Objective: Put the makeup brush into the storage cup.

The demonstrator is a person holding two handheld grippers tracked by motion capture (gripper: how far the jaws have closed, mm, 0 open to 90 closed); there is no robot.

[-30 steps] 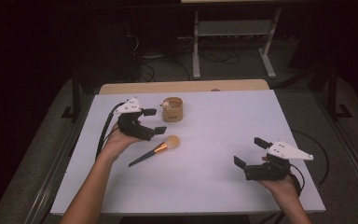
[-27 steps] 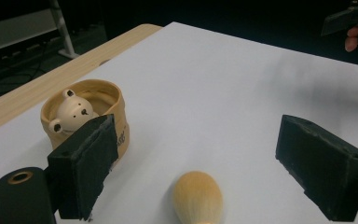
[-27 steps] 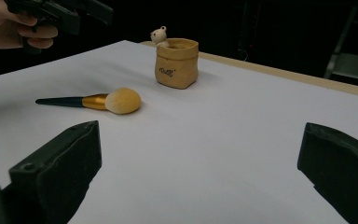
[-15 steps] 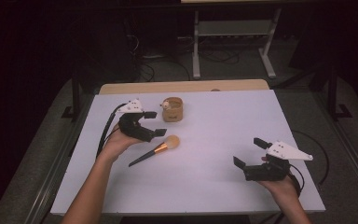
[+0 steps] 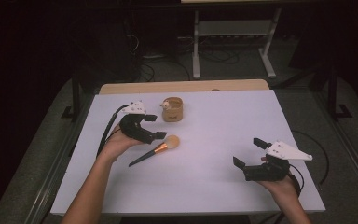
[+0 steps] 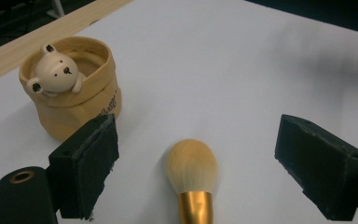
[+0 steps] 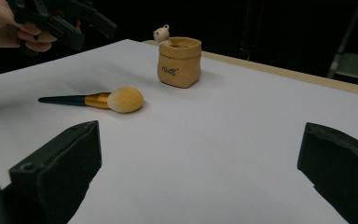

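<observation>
A makeup brush with an orange head, gold ferrule and dark handle lies flat on the white table, left of centre. Behind it stands a tan pouch-shaped holder with a small bear figure on its rim. My left gripper hovers open just over the brush head; in the left gripper view the brush head lies between the spread jaws, with the holder at upper left. Held low at the front right, my right gripper is open and empty, facing the brush and holder.
A wooden strip runs along the table's far edge. A metal stand and cables sit on the dark floor beyond. Bare white surface spreads across the middle and right of the table.
My left gripper has crept slightly right and down, closer over the brush head. The right gripper, brush and holder have stayed in place.
</observation>
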